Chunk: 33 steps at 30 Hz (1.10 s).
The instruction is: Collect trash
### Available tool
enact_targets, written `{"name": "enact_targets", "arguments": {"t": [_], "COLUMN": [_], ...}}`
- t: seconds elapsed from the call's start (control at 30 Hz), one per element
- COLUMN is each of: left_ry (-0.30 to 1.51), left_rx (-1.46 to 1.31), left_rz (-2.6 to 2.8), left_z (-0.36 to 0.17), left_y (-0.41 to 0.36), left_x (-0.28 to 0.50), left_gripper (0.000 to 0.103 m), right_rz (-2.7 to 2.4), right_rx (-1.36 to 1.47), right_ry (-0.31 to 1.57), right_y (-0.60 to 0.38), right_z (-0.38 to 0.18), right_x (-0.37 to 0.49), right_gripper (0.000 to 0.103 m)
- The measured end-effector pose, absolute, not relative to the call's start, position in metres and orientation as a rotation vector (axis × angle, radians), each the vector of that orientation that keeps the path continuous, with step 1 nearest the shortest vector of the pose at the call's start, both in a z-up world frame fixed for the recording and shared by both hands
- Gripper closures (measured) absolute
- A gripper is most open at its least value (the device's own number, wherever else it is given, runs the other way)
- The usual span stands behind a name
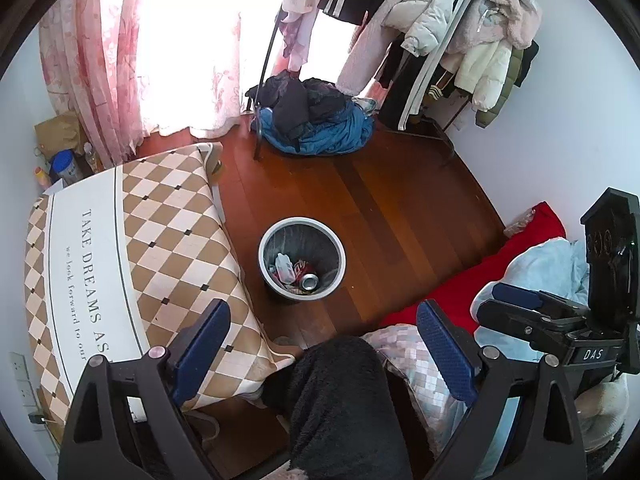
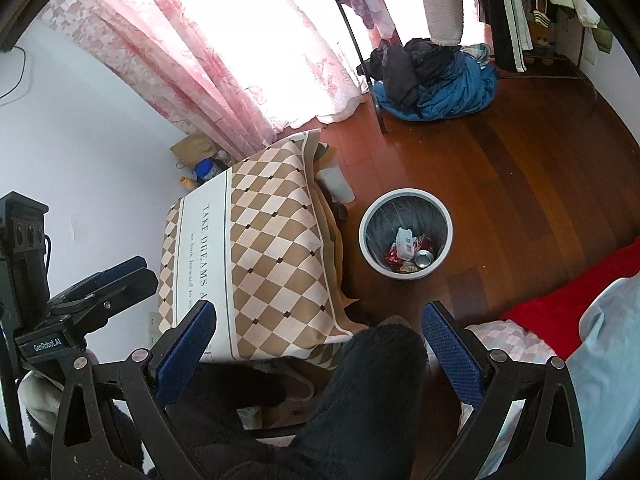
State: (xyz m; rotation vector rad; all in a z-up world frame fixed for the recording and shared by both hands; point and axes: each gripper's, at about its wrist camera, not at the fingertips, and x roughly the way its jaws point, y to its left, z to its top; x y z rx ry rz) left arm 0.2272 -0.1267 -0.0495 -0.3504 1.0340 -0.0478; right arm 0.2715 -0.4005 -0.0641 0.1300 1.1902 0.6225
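A white round trash bin (image 1: pixel 264 258) (image 2: pixel 366 236) with a grey liner stands on the wooden floor. Inside lie a silver can (image 1: pixel 310 281) (image 2: pixel 424 258), a white wrapper (image 1: pixel 285 266) (image 2: pixel 405 242) and red packaging (image 2: pixel 425 243). My left gripper (image 1: pixel 322 318) is open and empty, held high above the floor, nearer to me than the bin. My right gripper (image 2: pixel 318 318) is open and empty, also well above and short of the bin. The right gripper shows at the right in the left wrist view (image 1: pixel 520 298); the left shows at the left in the right wrist view (image 2: pixel 116 276).
A table with a checked cloth (image 1: pixel 160 232) (image 2: pixel 272 240) stands left of the bin. A bed with a red cover (image 1: pixel 500 264) (image 2: pixel 560 288) is on the right. A pile of dark and blue clothes (image 1: pixel 320 120) (image 2: pixel 436 80) lies by a clothes rack. A dark fleece-clad leg (image 1: pixel 340 400) is below the grippers.
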Motion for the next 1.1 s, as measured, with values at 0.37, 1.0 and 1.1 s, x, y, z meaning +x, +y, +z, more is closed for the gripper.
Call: {"name": "enact_targets", "arguments": {"t": [0.37,1.0,1.1], "left_ry": [1.026,1.037,1.035], "left_rx": [-0.354,-0.331,-0.322], "left_rz": [-0.055,-0.072,-0.062], "left_z": [-0.048,-0.048,-0.048], "left_y": [-0.127,-0.134,-0.135], "left_x": [0.225,0.222,0.222], "left_gripper": [0.0,0.0,0.0], "right_rz": [0.639,0.618,0.599], "right_rx": [0.107,0.071,0.04], "right_ry": [1.2,1.185,1.167], "right_y": [-0.4,-0.402,-0.405], "right_z": [-0.059,-0.054,-0.051], "right_x": [0.272,0.269,0.269], "right_gripper": [0.0,0.0,0.0]}}
